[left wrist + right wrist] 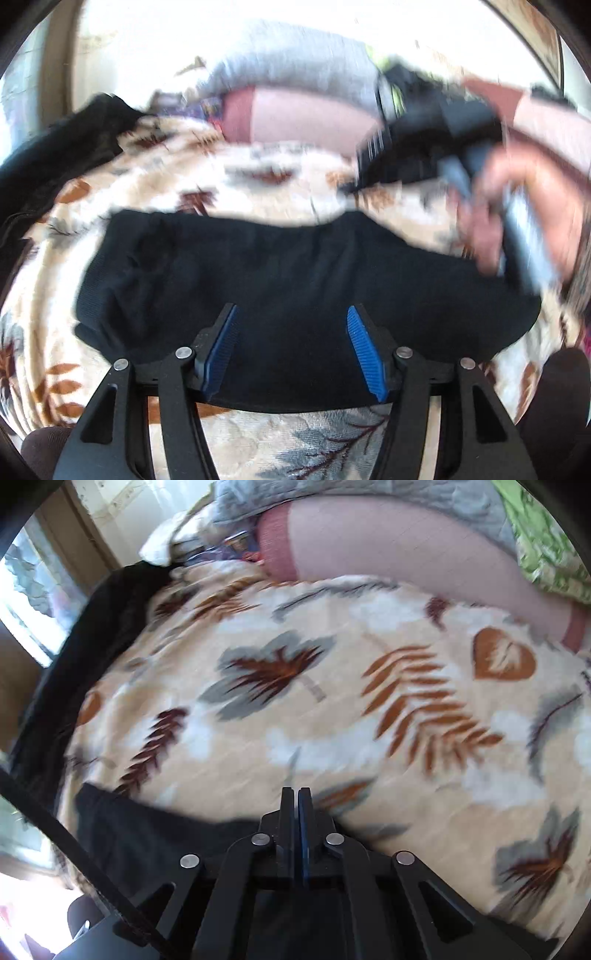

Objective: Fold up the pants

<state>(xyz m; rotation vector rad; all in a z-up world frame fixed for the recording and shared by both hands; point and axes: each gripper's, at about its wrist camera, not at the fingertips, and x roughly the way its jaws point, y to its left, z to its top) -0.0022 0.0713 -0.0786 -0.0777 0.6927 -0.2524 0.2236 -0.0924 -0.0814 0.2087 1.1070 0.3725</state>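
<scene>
right gripper [298, 794] jaws closed | black pants [147, 834] lower left | leaf-print blanket [369, 701]

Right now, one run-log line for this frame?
task: fold pants | pants: folded, flat on blanket | left gripper: open over pants | right gripper: shut, empty | view: blurred

The pants [280, 280] lie on the blanket [332, 686], pillow [388, 542] behind them.
</scene>
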